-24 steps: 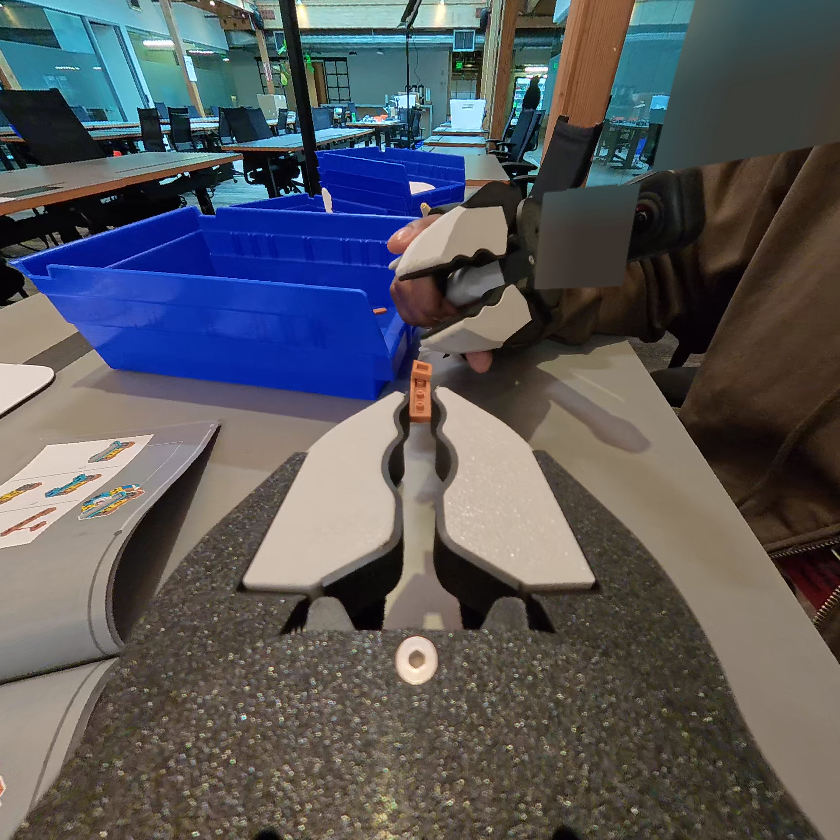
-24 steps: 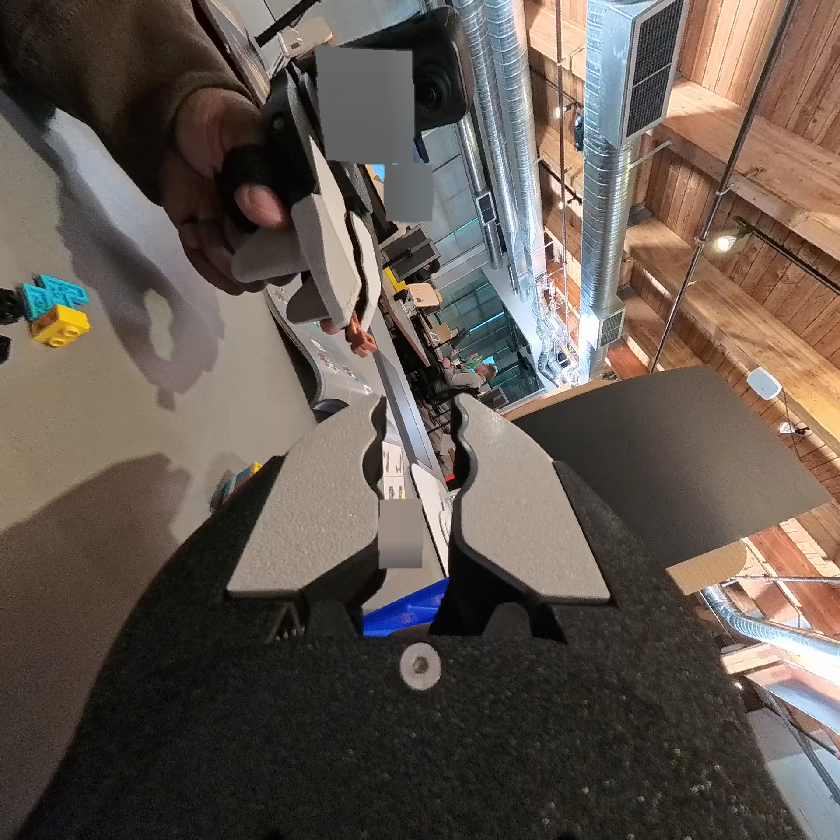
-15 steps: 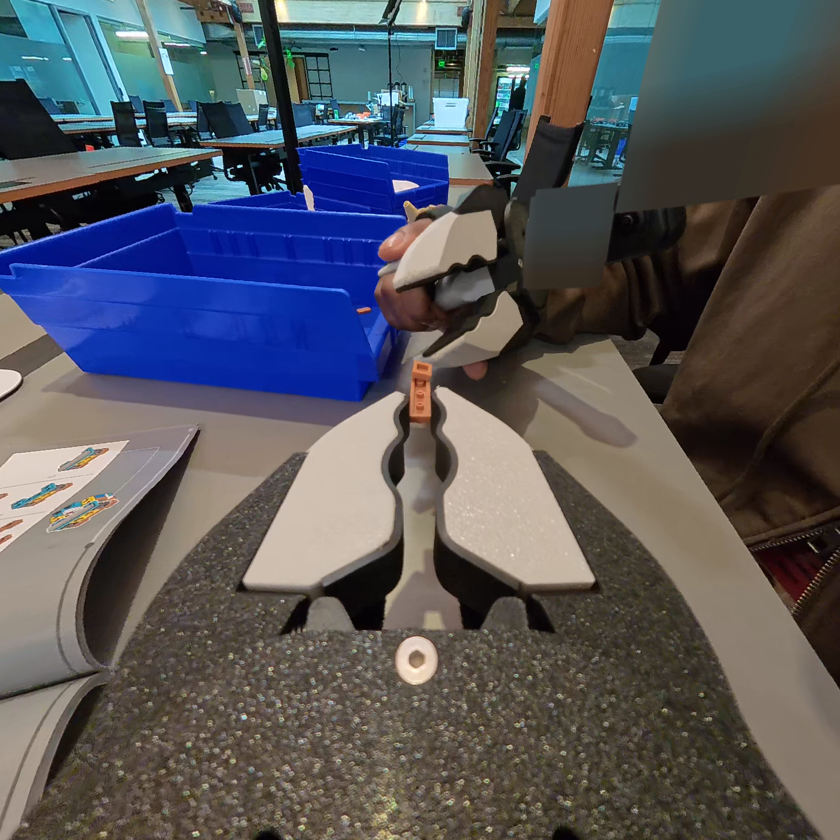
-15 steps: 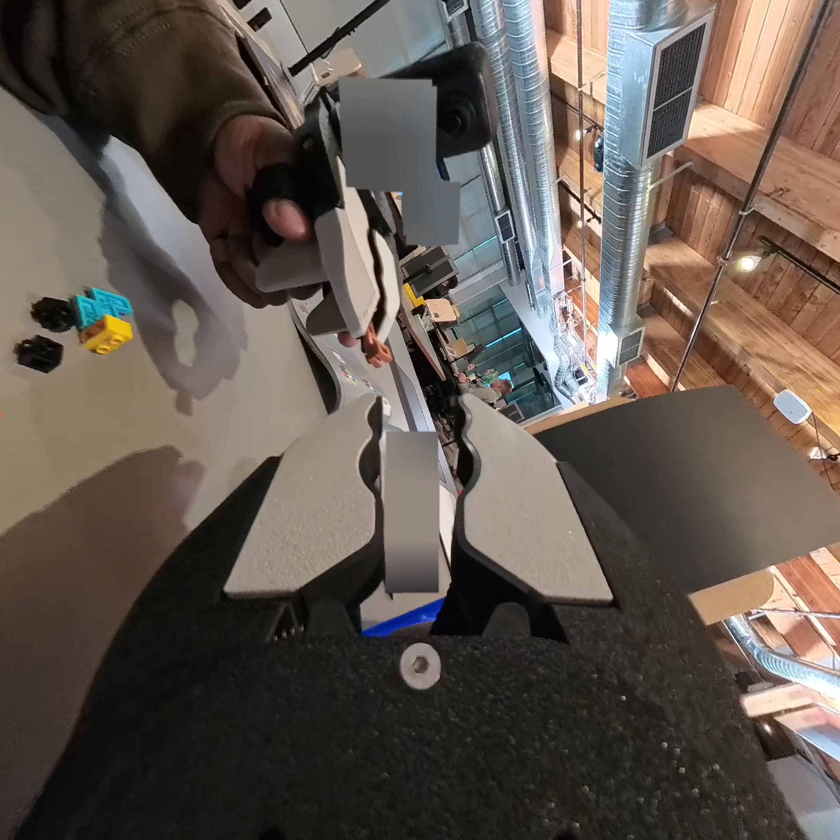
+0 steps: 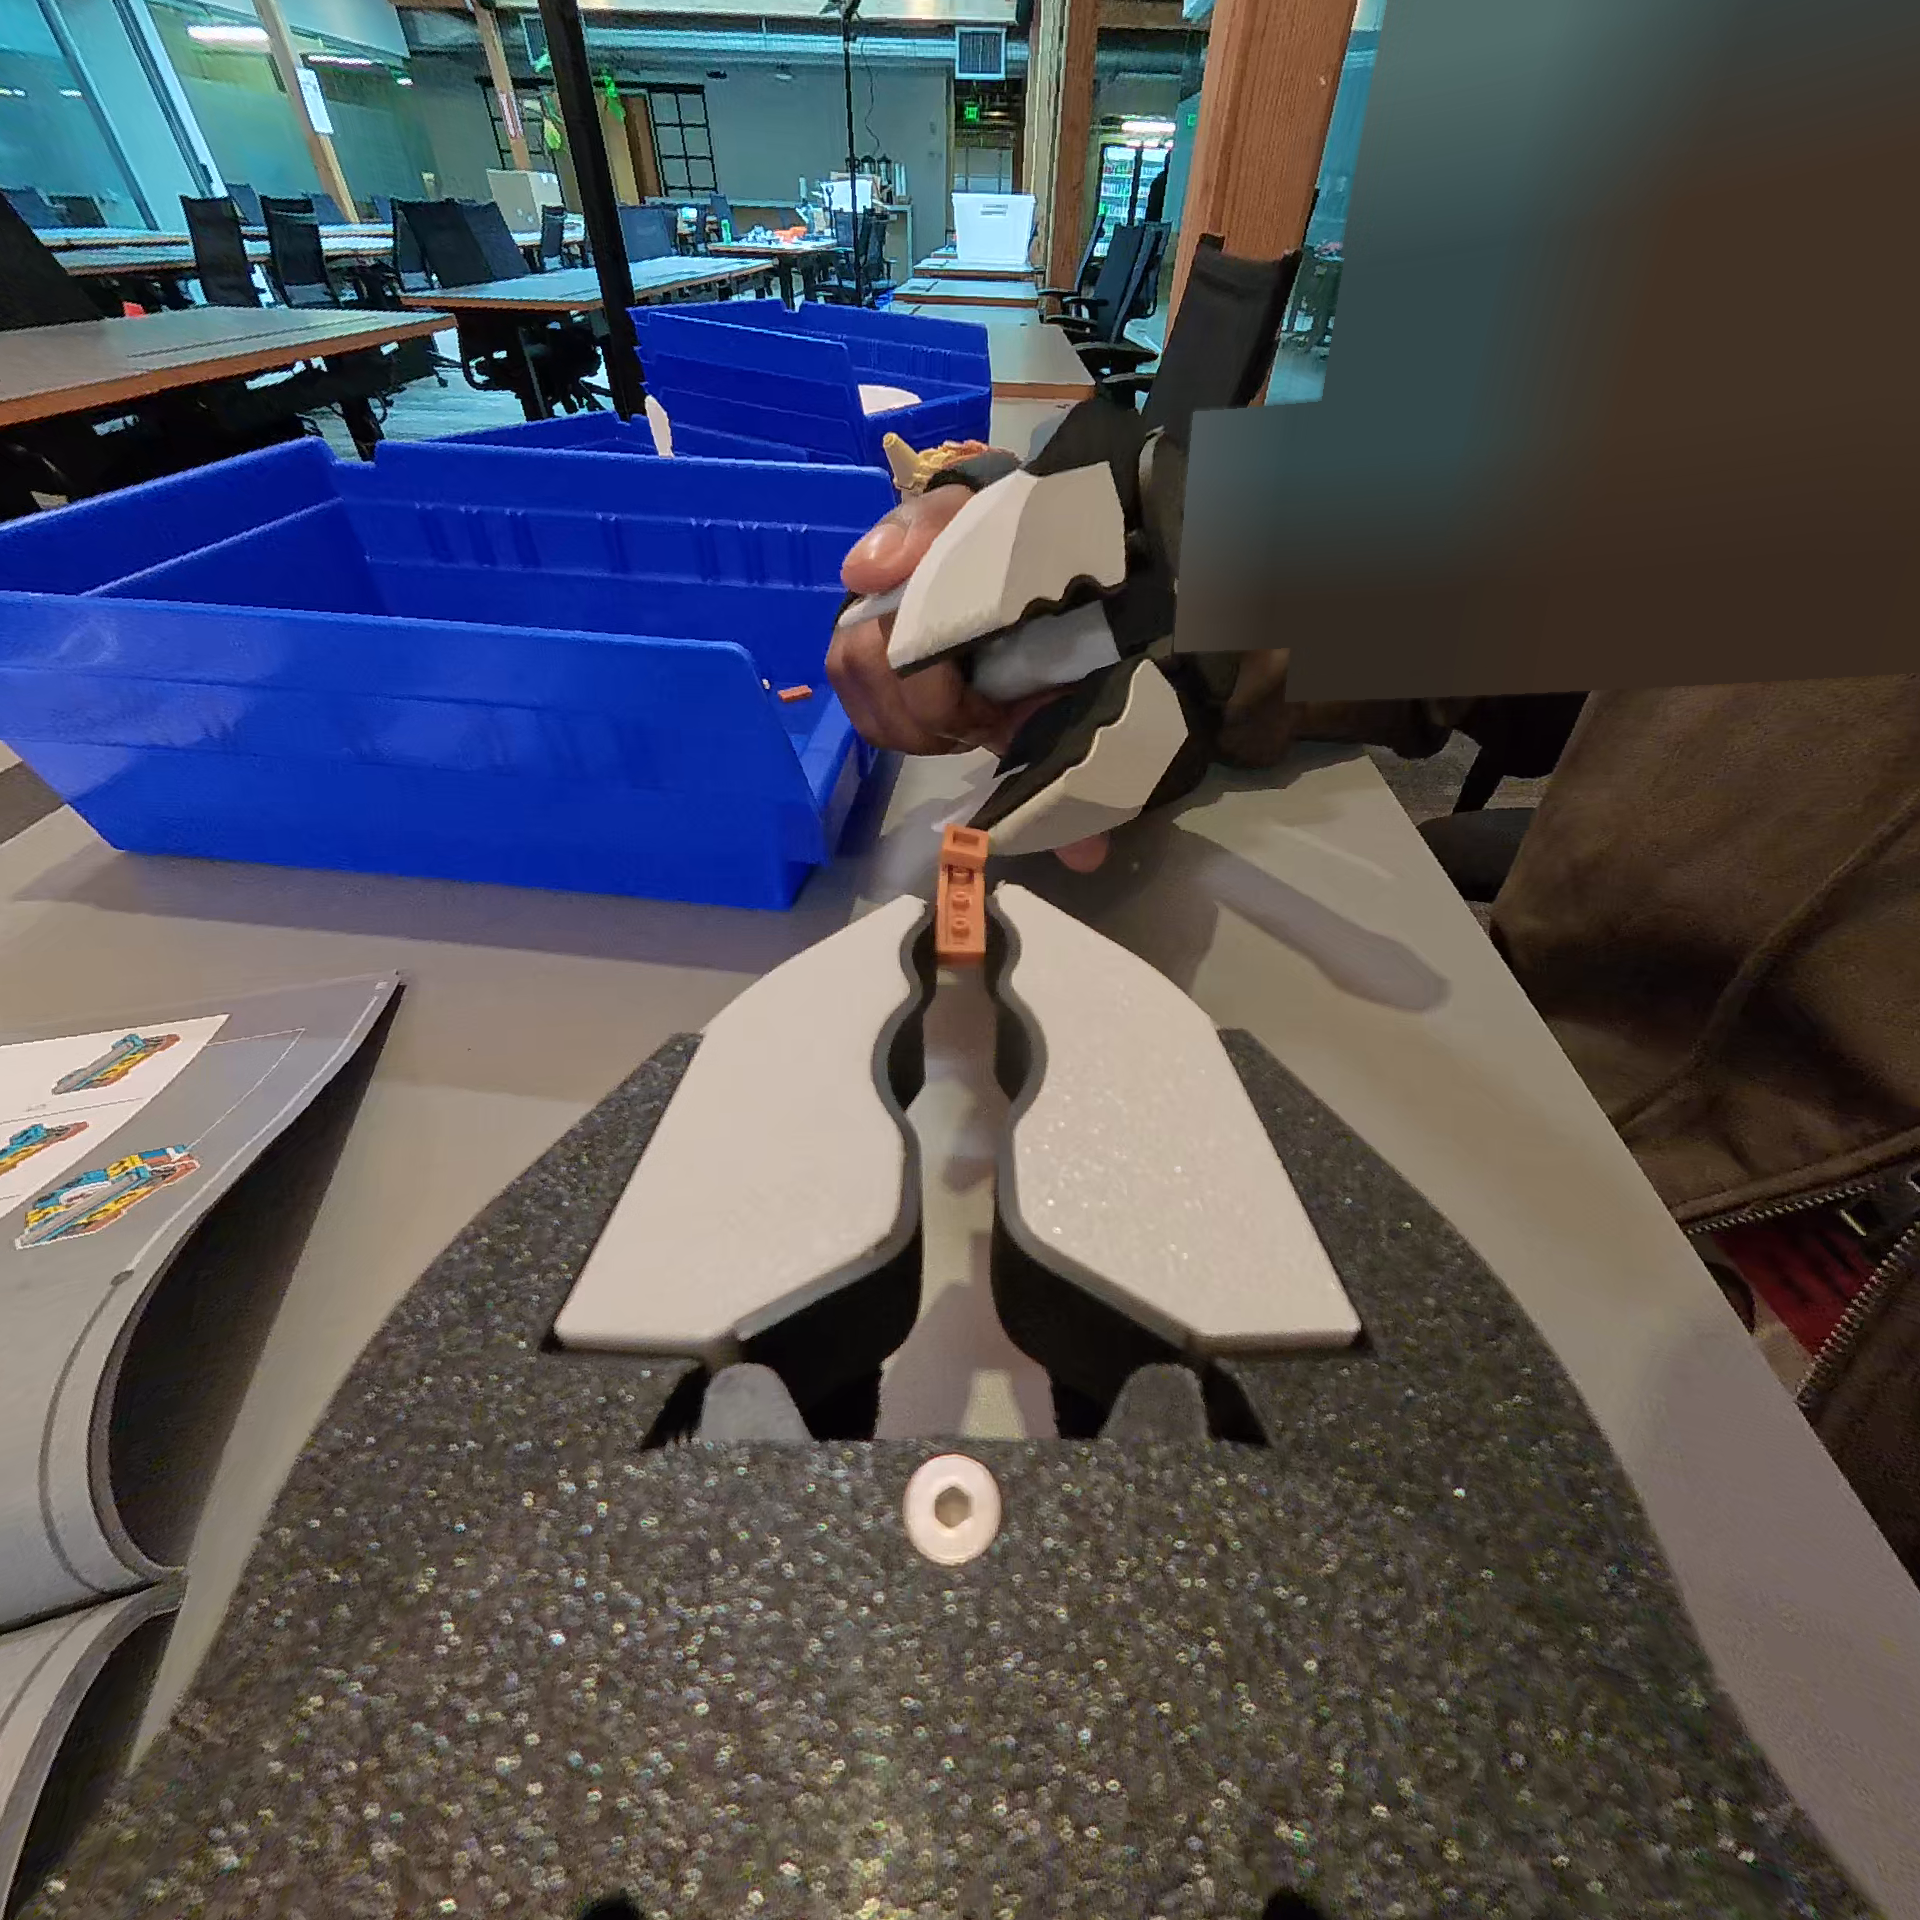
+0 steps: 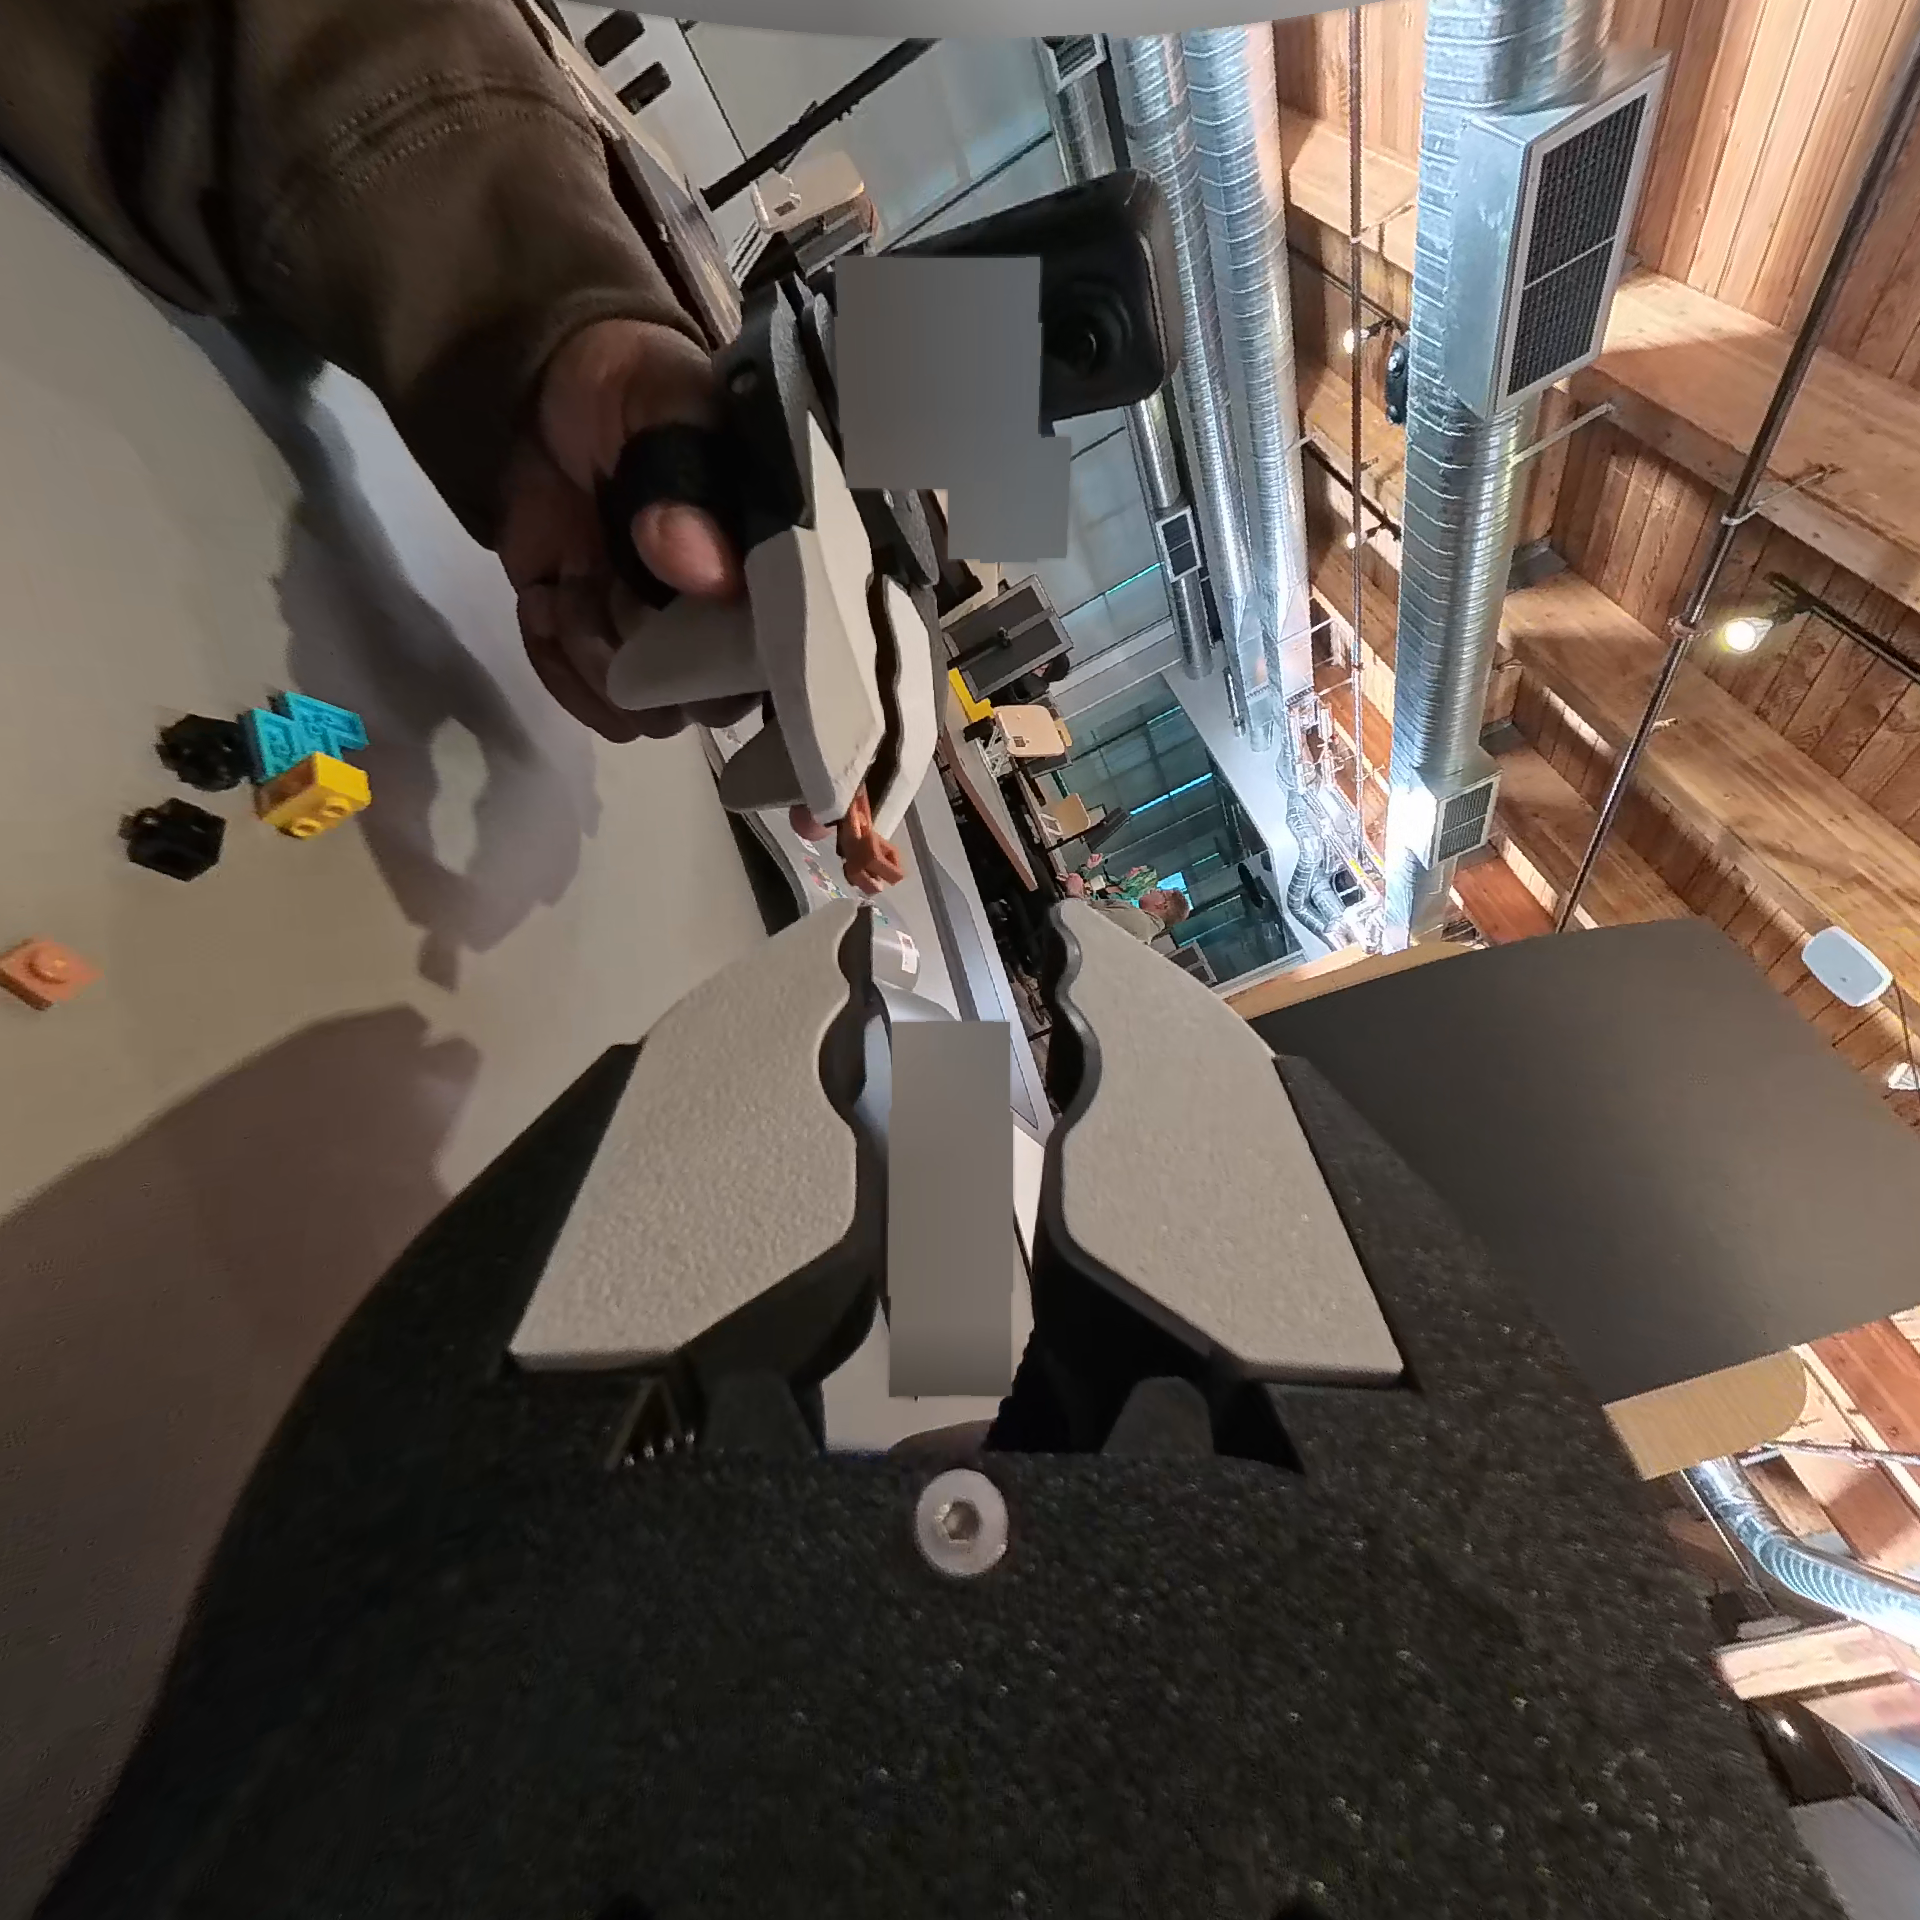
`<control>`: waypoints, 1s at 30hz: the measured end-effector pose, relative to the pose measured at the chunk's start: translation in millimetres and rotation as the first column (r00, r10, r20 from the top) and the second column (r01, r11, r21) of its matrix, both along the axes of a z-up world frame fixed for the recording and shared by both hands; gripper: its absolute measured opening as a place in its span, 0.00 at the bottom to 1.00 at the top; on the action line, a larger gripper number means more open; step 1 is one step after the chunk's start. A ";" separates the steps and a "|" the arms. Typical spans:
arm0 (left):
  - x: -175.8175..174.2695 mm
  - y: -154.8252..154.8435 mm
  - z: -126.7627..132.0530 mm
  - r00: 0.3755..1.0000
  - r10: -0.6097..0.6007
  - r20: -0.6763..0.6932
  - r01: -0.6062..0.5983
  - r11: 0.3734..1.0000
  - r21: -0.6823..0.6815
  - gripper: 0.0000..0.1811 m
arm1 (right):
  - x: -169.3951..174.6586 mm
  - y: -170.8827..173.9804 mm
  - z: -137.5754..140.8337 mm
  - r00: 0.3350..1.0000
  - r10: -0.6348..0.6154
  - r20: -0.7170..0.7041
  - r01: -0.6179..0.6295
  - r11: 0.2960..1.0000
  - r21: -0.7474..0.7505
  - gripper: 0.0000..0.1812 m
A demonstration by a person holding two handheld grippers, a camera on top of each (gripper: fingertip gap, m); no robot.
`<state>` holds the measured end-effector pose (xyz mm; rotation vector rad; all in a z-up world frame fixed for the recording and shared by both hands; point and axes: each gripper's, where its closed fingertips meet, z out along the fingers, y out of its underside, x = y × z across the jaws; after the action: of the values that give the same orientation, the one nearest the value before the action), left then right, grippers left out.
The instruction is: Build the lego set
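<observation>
So the left gripper [image 5: 961, 920] is pinched down on a small orange lego piece [image 5: 960, 902], right at the very fingertips. The piece is a narrow plate, and its long axis runs straight out along the fingers, so more than half of it pokes forward past the tips, studs facing up toward that gripper's camera.

Just ahead of it and a little to the right sits the right gripper [image 5: 1023, 727], turned on its side so one finger is stacked above the other. Its jaws are parted with nothing between them, and the lower finger's tip is almost at the free end of the orange piece. I can't tell if it's actually touching. From its own camera the orange piece [image 6: 871, 847] hangs just beyond and slightly left of its fingertips [image 6: 961, 935].

My guess is the next move turns on that: the free end points right at the right gripper, so that's the one placed to take it or push something onto it. The left just needs to hold steady.

Further out: a blue bin [image 5: 436, 675] off to the left gripper's front-left, an open instruction booklet [image 5: 125, 1164] beside it on the left. Off to the right gripper's left, on the grey table [image 6: 156, 1091], there's a little teal, yellow and black cluster [image 6: 281, 758], one loose black piece [image 6: 171, 836] and a flat orange plate [image 6: 42, 971]. The person's hand [image 6: 592, 582] is wrapped around the left gripper's handle, brown sleeve behind it.
</observation>
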<state>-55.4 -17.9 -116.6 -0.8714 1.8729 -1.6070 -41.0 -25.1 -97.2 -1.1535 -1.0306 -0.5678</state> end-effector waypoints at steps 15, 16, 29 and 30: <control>-3.3 -5.9 2.5 0.999 -0.032 -0.005 0.032 0.999 -0.026 0.04 | -4.5 -3.5 -1.8 1.000 0.028 0.012 -0.028 1.000 -0.003 0.17; -3.7 -6.5 3.0 0.999 -0.035 -0.004 0.035 0.999 -0.027 0.04 | -5.7 -4.0 -2.0 0.999 0.032 0.016 -0.031 1.000 -0.002 0.17; -6.2 -18.6 -1.0 0.992 -0.103 -0.069 0.095 0.990 -0.106 0.04 | -17.9 -5.6 -8.6 0.995 0.048 0.090 -0.049 0.999 0.008 0.17; -6.3 -19.6 -2.2 0.991 -0.107 -0.076 0.098 0.989 -0.108 0.04 | -19.0 -6.0 -9.7 0.994 0.054 0.095 -0.054 0.998 0.006 0.16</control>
<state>-61.7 -37.5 -118.8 -0.9103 1.9328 -1.7691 -60.0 -31.1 -106.8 -1.0960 -1.1368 -0.5883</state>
